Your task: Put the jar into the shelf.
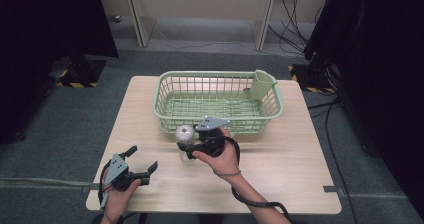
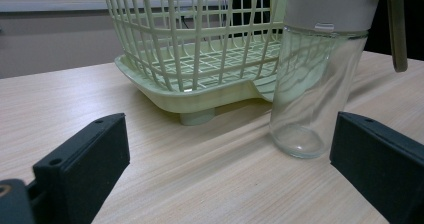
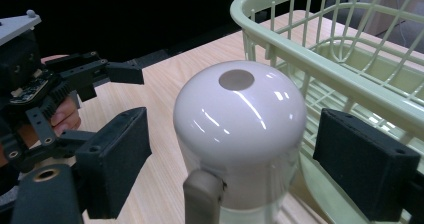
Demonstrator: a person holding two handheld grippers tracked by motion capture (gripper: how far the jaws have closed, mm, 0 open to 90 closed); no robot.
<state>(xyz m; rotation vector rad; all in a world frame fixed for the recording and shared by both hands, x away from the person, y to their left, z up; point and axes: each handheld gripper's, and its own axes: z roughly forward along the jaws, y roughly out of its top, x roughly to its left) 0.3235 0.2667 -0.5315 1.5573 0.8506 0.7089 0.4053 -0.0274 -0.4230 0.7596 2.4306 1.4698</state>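
Note:
A clear glass bottle (image 1: pixel 185 135) with a white domed cap stands upright on the wooden table (image 1: pixel 285 174), just in front of a pale green wire basket (image 1: pixel 218 75). My right gripper (image 1: pixel 188 149) is open, one jaw on each side of the cap (image 3: pixel 240 109) with a small gap at both. A grey lever (image 3: pixel 202 196) hangs from the cap on my side. At the table's front left, my left gripper (image 1: pixel 143 157) is open and holds nothing. In the left gripper view the bottle (image 2: pixel 315 89) stands ahead to the right, just inside the right jaw's line, with the basket (image 2: pixel 190 96) behind it.
A green cup-shaped holder (image 1: pixel 261 84) hangs inside the basket's far right corner. Dark curtains flank the table, and cables (image 1: pixel 292 14) lie on the floor behind. The left gripper (image 3: pixel 75 84) and its hand appear beyond the bottle in the right gripper view.

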